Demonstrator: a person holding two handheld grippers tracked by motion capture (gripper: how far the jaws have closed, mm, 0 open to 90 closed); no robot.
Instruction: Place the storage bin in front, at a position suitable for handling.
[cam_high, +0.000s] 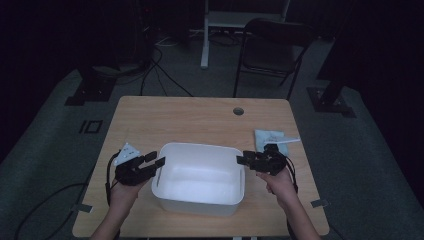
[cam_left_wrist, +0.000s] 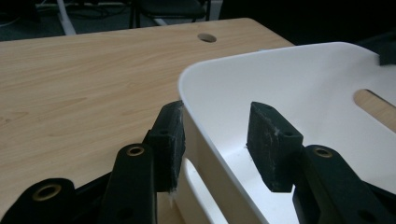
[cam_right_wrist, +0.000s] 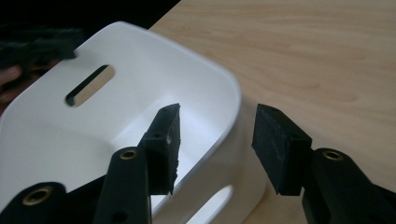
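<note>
Jaws of left gripper (cam_high: 156, 161) and right gripper (cam_high: 242, 160) straddle white tub (cam_high: 200, 197) walls unclamped; crumpled cloth (cam_high: 270, 136) nearby.

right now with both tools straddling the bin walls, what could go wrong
1. Both tools, left and right, stand open astride the bin walls; lifting now would likely leave it behind.
2. An uneven squeeze could tilt or slide the bin.
3. Pulling the right tool back could brush the cloth behind it.

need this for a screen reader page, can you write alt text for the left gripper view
A white plastic tub with slotted handles sits on a light wooden table, its near wall between the open black jaws of the left gripper. One pad lies against the outside of the wall; the other stands clear inside.
</note>
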